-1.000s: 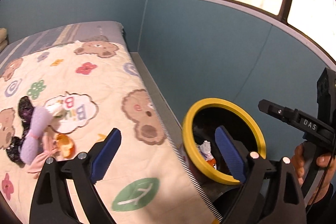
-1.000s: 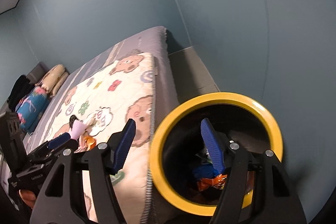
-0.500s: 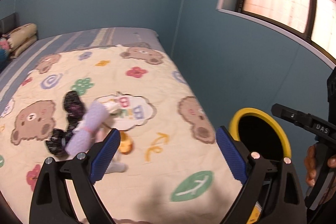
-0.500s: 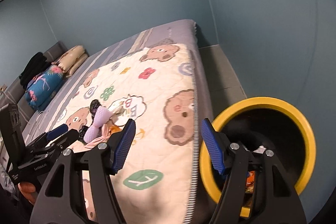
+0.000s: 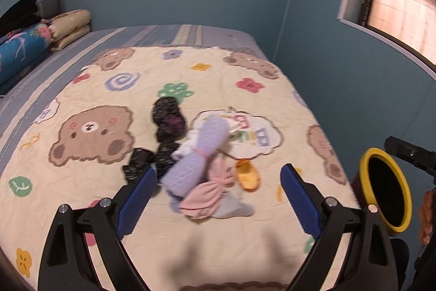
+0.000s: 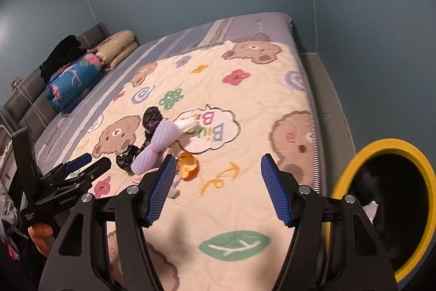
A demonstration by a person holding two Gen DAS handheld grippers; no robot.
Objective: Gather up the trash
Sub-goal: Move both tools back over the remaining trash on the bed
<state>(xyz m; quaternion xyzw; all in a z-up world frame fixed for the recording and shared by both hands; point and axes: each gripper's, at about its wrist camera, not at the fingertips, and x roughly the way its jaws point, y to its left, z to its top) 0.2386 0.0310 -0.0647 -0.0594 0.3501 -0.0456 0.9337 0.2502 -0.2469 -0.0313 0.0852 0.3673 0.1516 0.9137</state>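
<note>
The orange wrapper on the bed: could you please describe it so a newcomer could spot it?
On the bear-print quilt, find the heap of items near the middle. At its window-side edge lies the orange wrapper, small, crumpled and shiny, unlike the lilac roll and black bags beside it.

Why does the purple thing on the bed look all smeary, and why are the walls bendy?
Left wrist view: the purple roll and the pink cloth are smeared by blur, while the left claw stays sharp. Right wrist view: the roll looks crisper, but the yellow bin rim is soft. Both views: the fisheye lens curves the walls.
</note>
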